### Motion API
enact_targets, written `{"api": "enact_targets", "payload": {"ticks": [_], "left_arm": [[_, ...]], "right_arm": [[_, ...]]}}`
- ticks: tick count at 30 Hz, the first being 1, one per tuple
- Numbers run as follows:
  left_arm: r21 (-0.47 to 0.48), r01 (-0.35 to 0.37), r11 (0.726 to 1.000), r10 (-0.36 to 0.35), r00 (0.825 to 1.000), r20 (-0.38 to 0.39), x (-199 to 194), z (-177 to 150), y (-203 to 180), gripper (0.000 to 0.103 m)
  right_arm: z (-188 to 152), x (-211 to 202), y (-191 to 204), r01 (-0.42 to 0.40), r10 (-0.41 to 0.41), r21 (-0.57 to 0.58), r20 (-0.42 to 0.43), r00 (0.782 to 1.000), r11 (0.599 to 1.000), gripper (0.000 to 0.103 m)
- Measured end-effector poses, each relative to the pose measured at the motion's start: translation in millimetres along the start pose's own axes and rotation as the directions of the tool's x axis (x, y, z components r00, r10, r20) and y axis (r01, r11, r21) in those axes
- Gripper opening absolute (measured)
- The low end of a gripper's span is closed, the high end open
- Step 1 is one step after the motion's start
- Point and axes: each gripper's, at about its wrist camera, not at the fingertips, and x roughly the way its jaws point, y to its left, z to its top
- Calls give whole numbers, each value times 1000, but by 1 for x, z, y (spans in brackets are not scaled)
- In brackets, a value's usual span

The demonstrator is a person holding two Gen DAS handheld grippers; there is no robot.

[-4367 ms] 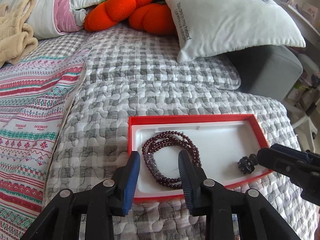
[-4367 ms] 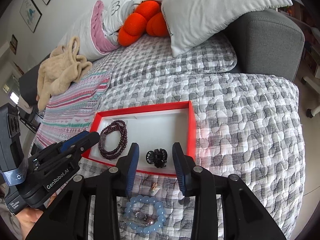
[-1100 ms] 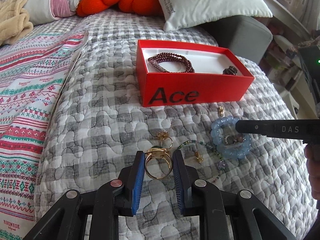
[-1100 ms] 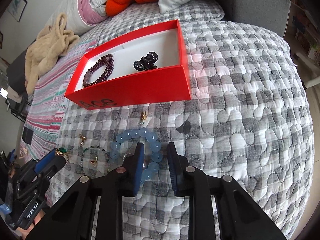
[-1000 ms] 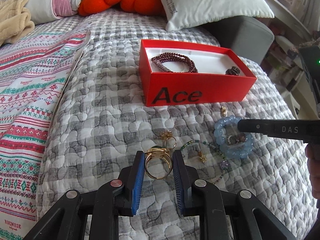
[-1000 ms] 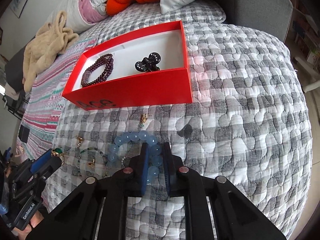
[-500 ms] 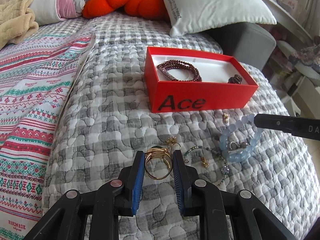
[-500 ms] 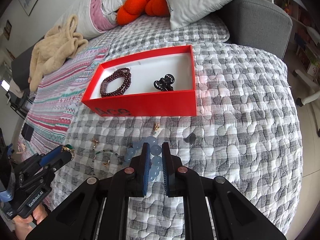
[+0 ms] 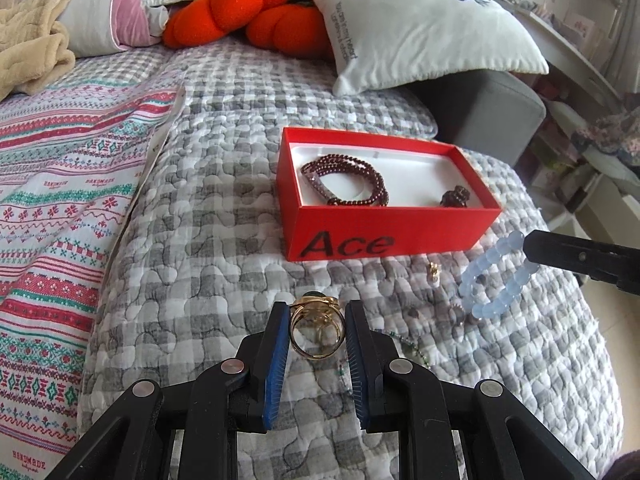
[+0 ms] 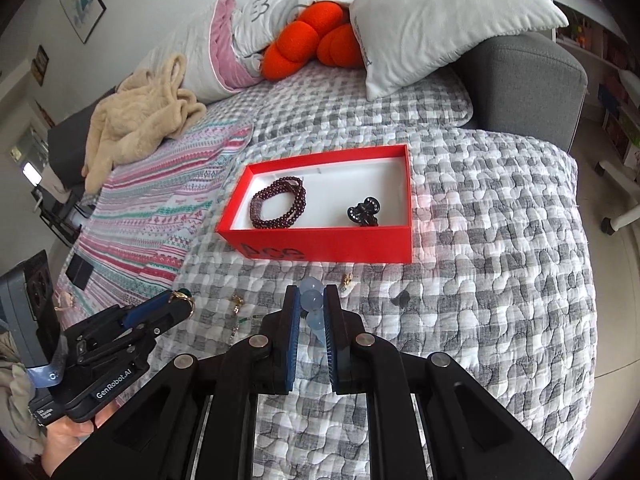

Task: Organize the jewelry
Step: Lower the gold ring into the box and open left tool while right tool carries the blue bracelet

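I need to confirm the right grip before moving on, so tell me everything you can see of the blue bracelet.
The blue bracelet is a loop of round, translucent pale-blue beads, glassy or stone-like. The right gripper is shut on one side of it, and the rest hangs free above the quilt, just right of the red box. A small dark charm shows on the strand. Nothing else appears to touch it.

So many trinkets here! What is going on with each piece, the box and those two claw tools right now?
Left gripper: shut on gold ring, lifted.
Right gripper: shut on blue bead bracelet, lifted.
Red box: open, no lid.
Garnet bracelet: in box.
Black hair clip: in box.
Small earring: on quilt.
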Motion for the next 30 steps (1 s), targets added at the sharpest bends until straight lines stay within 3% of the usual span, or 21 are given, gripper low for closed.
{"api": "enact_targets", "payload": {"ticks": [15,30], "left_arm": [[-44,49,998,-45,995,93,9,38,-6,22],[13,12,1000,-13,994,104,71,65,-22,22]], "right_arm": [[29,-20,3,-22,20,23,111,994,999,13],[57,-16,-10,-24,18,26,206,978,999,13]]}}
